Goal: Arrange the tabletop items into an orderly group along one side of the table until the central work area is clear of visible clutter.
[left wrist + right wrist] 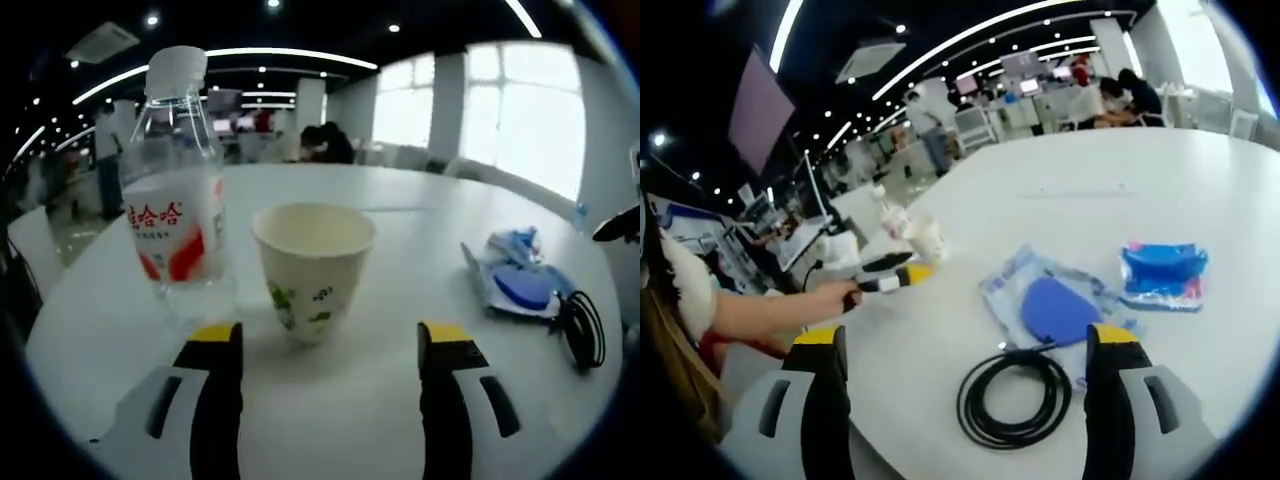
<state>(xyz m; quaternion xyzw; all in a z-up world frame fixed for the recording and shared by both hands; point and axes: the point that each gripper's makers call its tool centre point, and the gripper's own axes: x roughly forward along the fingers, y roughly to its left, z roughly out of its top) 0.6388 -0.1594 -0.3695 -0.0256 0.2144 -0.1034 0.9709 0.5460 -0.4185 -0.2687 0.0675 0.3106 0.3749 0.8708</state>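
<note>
— paper cup (313, 268) first: how will it handle?
— light and thin-walled, easy to crush. it stands upright just ahead of the left gripper (330, 335), between the lines of its two jaws, mouth up, long axis vertical. take it low on the wall with a soft squeeze.
— and the water bottle (176, 190)?
— upright too, cap on top, just beyond the left jaw and close beside the cup. clear plastic, slick; it looks nearly empty, though i can't be sure. grip the labelled middle.
— jaws?
— left ones spread wide, holding nothing. right gripper (978, 350) likewise parted and empty.
— what lies ahead of the right one?
— black cable (1014, 396), coiled flat between its jaws, limp. beyond it a blue pouch (1058, 306) in a clear wrapper, and a smaller blue packet (1163, 273) past the right jaw; both soft, flat on the white table (1080, 180).
</note>
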